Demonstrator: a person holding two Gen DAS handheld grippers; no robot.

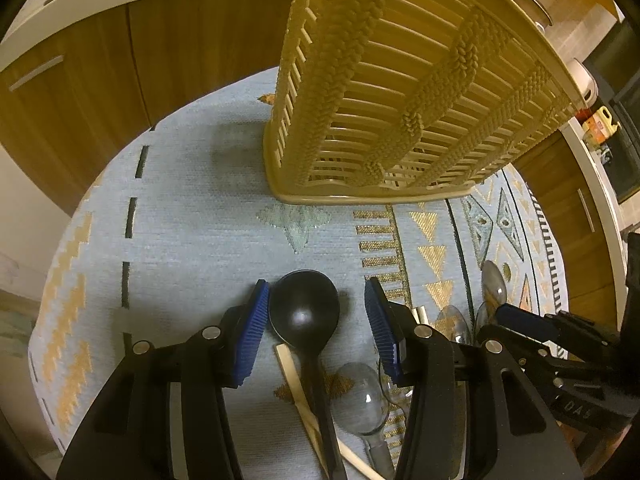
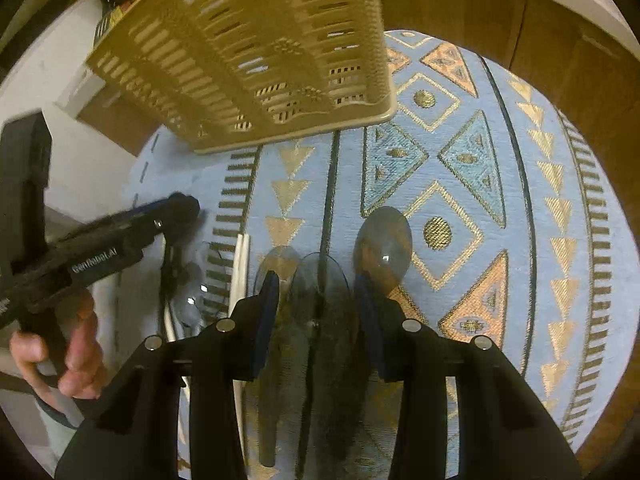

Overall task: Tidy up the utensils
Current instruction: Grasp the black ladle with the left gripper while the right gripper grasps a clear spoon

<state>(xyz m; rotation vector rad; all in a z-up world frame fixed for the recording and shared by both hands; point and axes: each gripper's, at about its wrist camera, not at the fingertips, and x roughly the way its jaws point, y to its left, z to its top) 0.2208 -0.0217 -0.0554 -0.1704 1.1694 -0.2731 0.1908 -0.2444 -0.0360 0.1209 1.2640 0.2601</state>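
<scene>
i saw my left gripper (image 1: pixel 316 320) spread wide around the black ladle (image 1: pixel 305 308) lying on the patterned cloth (image 1: pixel 192 240), basket (image 1: pixel 400 92) at 12 o'clock. my right gripper (image 2: pixel 316 308) was spread over clear spoons (image 2: pixel 320 284).

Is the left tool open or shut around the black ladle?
Open: its blue pads flank the black ladle bowl, with a visible gap on the right side.
</scene>
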